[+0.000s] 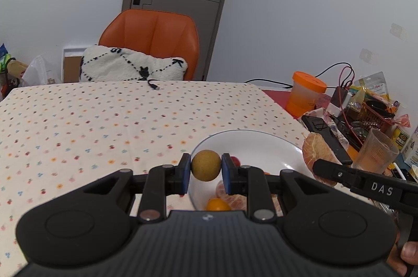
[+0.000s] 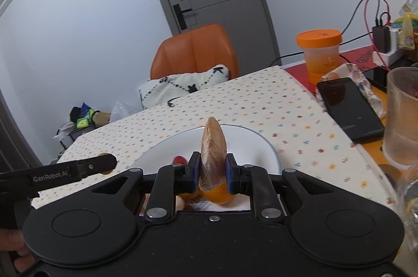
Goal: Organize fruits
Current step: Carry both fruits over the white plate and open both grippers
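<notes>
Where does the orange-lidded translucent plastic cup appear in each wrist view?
Left wrist: orange-lidded translucent plastic cup at right of centre, beyond the white plate.
Right wrist: upper right, behind the black phone.
Shared landmark: orange chair.

Left tool (image 1: 205,169) body hid the white bowl's (image 1: 263,143) near rim and part of the peeled segments (image 1: 230,196). Red fruit (image 2: 179,160) in bowl: mostly blocked, type unclear. Ribbed glass (image 2: 403,117) cut off by right frame edge.
</notes>
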### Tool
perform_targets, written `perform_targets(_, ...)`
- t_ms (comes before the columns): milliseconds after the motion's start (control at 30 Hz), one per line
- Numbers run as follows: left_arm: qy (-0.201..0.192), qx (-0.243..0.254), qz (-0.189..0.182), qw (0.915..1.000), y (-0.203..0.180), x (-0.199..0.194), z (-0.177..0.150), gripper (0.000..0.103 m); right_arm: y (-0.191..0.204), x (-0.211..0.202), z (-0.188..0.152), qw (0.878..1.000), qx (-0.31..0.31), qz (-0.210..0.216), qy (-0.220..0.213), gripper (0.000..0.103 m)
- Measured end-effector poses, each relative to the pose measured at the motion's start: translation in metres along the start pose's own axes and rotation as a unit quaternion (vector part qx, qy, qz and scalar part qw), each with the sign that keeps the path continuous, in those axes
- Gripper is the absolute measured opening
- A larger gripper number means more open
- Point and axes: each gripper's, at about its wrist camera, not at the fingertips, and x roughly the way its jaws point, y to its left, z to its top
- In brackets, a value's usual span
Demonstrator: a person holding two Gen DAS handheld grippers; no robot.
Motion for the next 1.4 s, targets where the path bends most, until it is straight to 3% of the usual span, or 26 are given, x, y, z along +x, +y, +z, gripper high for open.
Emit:
perform_targets(367, 0.007, 0.012, -0.014, 0.9998, -0.015, 0.017, 0.004, 0.023, -0.013, 0.006, -0.005, 0.999, 0.007, -0.029, 0.010, 0.021)
perform_targets(433, 0.009, 0.013, -0.017, 0.9997, -0.017, 0.021, 0.004, 0.023, -0.013, 0.005, -0.006, 0.999, 0.008, -0.030, 0.007, 0.026)
perform_targets(767, 0.013, 0.028, -0.043, 0.9986, -0.036, 0.034, 0.012, 0.023, -0.012, 0.002, -0.008, 1.000, 0.006, -0.020, 0.009, 0.028)
perform_targets(900, 0.004, 0.025, -0.051, 0.9984, -0.036, 0.034, 0.015, 0.034, -0.009, 0.001, -0.010, 1.000, 0.004, -0.014, 0.012, 0.032)
perform_targets(1000, 0.003, 0.011, -0.041, 0.9991, -0.028, 0.031, 0.016, 0.044, -0.007, 0.001, -0.011, 1.000, 0.003, -0.010, 0.012, 0.038)
perform_targets(1400, 0.016, -0.015, 0.003, 0.9997, 0.004, 0.013, 0.010, 0.050, 0.015, 0.005, -0.014, 1.000, -0.003, 0.013, 0.017, 0.039)
